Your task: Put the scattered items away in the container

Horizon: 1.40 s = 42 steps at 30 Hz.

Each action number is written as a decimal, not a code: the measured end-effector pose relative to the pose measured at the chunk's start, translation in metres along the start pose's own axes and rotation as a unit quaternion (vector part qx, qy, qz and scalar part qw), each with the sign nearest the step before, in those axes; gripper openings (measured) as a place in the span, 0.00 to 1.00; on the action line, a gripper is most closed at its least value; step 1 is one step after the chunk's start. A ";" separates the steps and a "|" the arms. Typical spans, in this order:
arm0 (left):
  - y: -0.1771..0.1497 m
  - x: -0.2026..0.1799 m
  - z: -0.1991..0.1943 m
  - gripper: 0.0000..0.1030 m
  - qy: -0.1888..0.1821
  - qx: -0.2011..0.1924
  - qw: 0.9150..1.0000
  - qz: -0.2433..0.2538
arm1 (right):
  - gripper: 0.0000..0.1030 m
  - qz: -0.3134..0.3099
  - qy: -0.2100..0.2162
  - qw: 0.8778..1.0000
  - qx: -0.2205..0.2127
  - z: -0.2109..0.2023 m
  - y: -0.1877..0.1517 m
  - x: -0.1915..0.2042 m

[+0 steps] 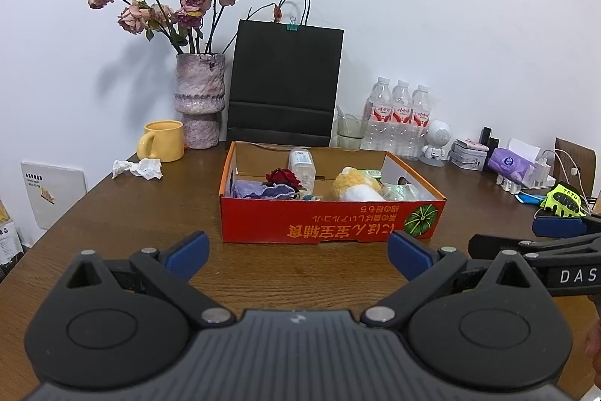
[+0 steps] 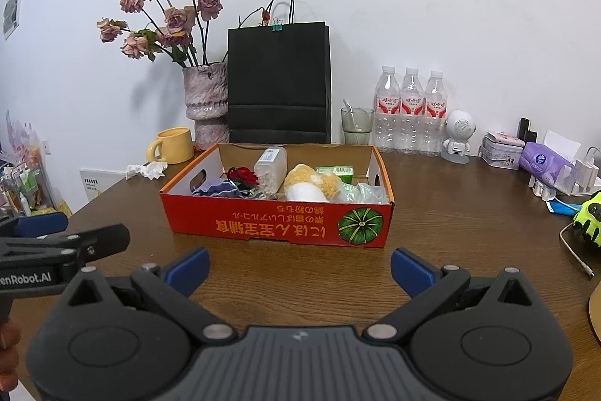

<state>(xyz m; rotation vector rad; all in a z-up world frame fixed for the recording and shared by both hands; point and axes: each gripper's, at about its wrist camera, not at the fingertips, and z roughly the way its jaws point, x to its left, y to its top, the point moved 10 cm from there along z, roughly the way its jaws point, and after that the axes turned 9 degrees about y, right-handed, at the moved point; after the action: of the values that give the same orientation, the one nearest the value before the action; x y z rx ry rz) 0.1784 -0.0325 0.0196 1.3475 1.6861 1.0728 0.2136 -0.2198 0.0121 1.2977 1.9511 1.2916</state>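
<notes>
An orange cardboard box (image 1: 330,222) (image 2: 278,224) stands mid-table. Inside lie a yellow-and-white plush (image 1: 357,186) (image 2: 306,185), a clear bottle (image 1: 301,166) (image 2: 270,168), a red fabric rose (image 1: 282,176) (image 2: 243,175), a purple cloth (image 1: 259,190) (image 2: 216,189), a green packet (image 2: 334,170) and a clear plastic bag (image 2: 360,193). A crumpled tissue (image 1: 139,169) (image 2: 147,170) lies on the table left of the box. My left gripper (image 1: 298,258) is open and empty, short of the box's front wall. My right gripper (image 2: 300,269) is likewise open and empty beside it.
Along the wall stand a yellow mug (image 1: 163,140), a vase of dried roses (image 1: 199,100), a black paper bag (image 1: 285,85), a glass (image 2: 357,124), three water bottles (image 2: 411,111) and a white robot figurine (image 2: 458,138). Tissue pack (image 2: 544,164), neon glove (image 2: 589,217) and cable lie far right.
</notes>
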 end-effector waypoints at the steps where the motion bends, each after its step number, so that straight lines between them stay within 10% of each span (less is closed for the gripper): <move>1: 0.000 0.000 0.000 1.00 0.000 0.000 1.000 0.000 | 1.00 0.000 0.000 1.000 0.000 0.000 0.000 0.000; 42: -0.005 -0.003 0.003 1.00 -0.003 0.010 1.000 0.004 | 1.00 0.000 0.000 1.000 0.005 0.005 -0.005 0.003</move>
<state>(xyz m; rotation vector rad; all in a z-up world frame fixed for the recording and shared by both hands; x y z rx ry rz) 0.1801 -0.0357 0.0134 1.3699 1.6926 1.0583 0.2142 -0.2154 0.0058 1.3032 1.9598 1.2822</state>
